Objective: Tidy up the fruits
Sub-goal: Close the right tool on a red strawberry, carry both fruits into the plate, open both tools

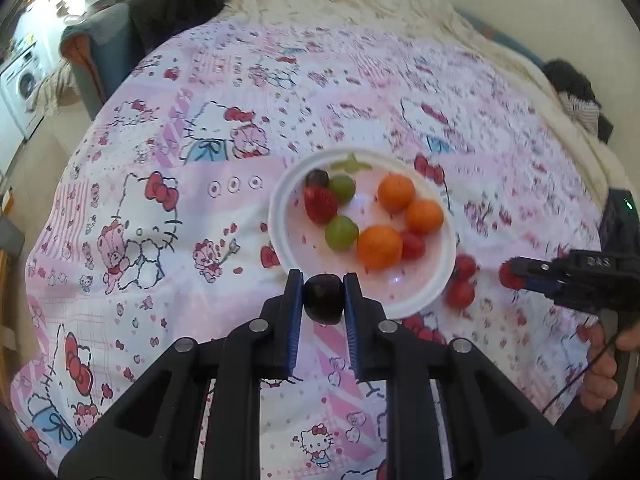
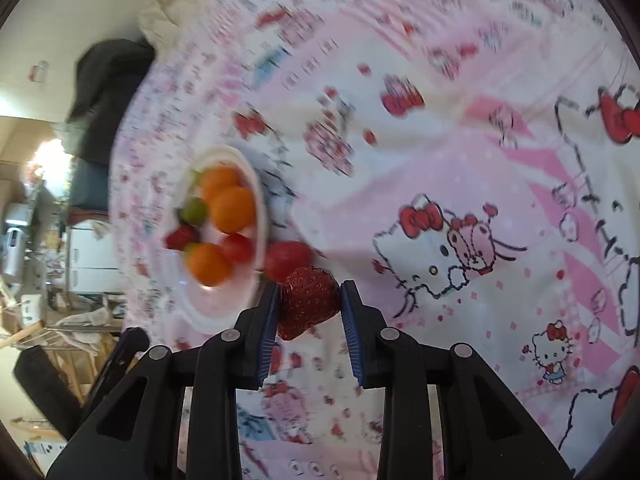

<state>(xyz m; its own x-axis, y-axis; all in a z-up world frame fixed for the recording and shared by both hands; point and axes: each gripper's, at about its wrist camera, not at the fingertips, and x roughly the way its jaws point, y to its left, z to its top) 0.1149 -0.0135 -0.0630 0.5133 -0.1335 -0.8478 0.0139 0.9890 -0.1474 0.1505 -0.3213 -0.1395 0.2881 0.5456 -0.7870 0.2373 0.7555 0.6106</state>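
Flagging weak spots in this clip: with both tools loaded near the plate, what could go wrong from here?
1. The left tool pinches a round dark grape only at its fingertips; it could slip out before reaching the white plate.
2. The right tool squeezes a soft strawberry, which may bruise.
3. Two cherry tomatoes lie against the plate's rim; a drop-off there could knock them rolling across the cloth.

In the right wrist view the bedsheet (image 2: 400, 80) is smeared by motion at its far edge, and the plate (image 2: 262, 216) with its fruits is blurred. In the left wrist view the hand (image 1: 604, 364) is cut off by the picture's right edge.
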